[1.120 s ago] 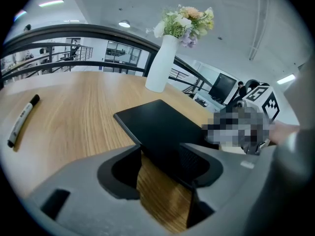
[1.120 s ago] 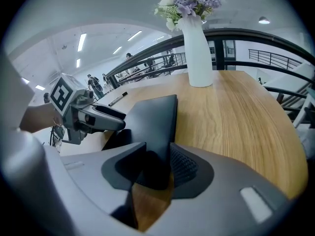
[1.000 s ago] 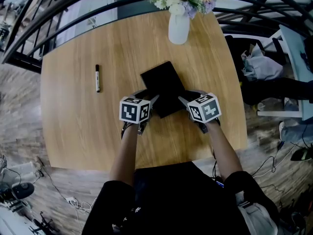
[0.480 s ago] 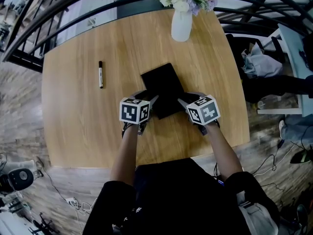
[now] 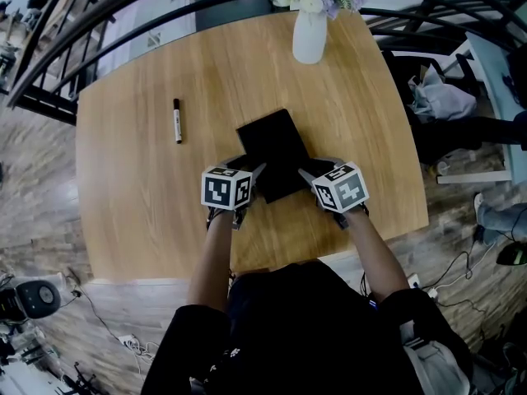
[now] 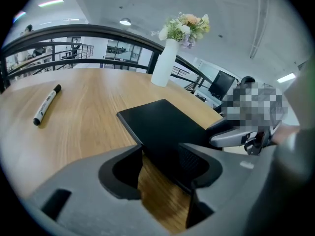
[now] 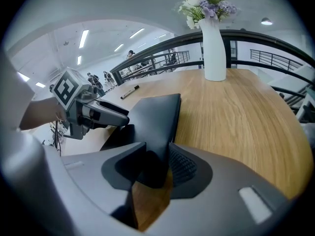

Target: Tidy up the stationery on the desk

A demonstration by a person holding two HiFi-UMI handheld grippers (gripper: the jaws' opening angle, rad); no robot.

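A flat black notebook [image 5: 274,148] lies in the middle of the wooden desk [image 5: 123,188], and both grippers hold it by its near corners. My left gripper [image 5: 252,179] is shut on the near left corner, which fills the gap between its jaws [image 6: 160,154]. My right gripper [image 5: 306,176] is shut on the near right corner [image 7: 152,154], and from there the notebook [image 7: 157,114] looks slightly tilted. A black and white marker pen [image 5: 177,120] lies loose at the desk's left, well away from both grippers; it also shows as a marker pen [image 6: 47,103] in the left gripper view.
A white vase of flowers [image 5: 310,35] stands at the desk's far edge. A dark railing [image 5: 99,23] curves behind the desk. A chair with bags [image 5: 440,105] stands to the right. Cables [image 5: 107,332] lie on the floor at the lower left.
Both grippers and the notebook between them have shifted together toward the desk's near edge and a little left; the pen and the vase now lie farther from them.
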